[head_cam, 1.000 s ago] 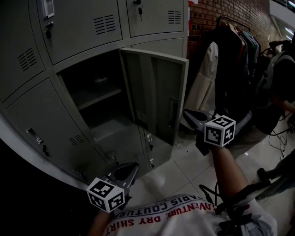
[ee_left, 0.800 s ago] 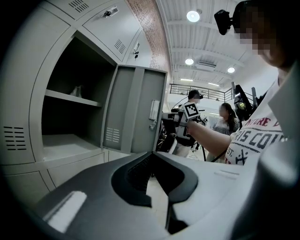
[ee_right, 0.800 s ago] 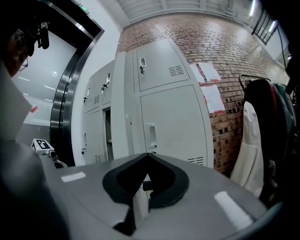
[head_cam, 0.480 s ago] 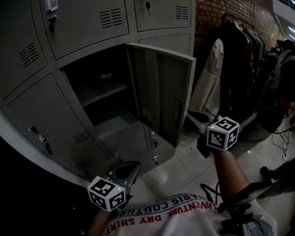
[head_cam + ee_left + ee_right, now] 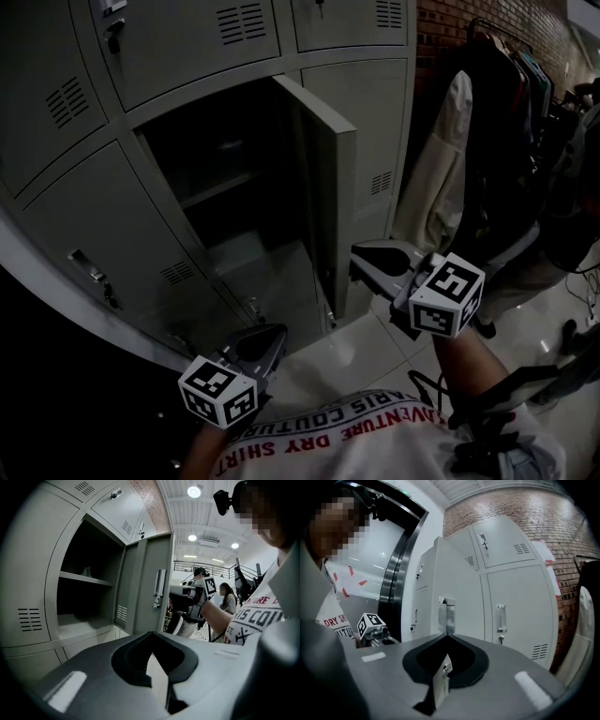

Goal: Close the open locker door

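Note:
The open locker door [image 5: 330, 192] stands out from the grey lockers, seen almost edge-on, with the dark compartment [image 5: 220, 187] to its left. My right gripper [image 5: 359, 262] is shut and empty, its tips at the lower part of the door's outer side; contact cannot be told. In the right gripper view the shut right gripper [image 5: 447, 635] points at the door's handle [image 5: 446, 613]. My left gripper [image 5: 274, 336] hangs low in front of the bottom lockers, shut and empty. From the left gripper view the door's inner face [image 5: 147, 583] shows beyond the shut left gripper [image 5: 152, 635].
Closed lockers [image 5: 178, 33] surround the open one. A clothes rack with hanging garments [image 5: 469, 141] stands to the right against a brick wall [image 5: 445, 19]. Pale floor tiles [image 5: 356, 352] lie below. Other people [image 5: 227, 599] stand far off.
The door has swung from wide open to nearly edge-on, toward the compartment. My right gripper moved left and forward with it. The left gripper has stayed where it was.

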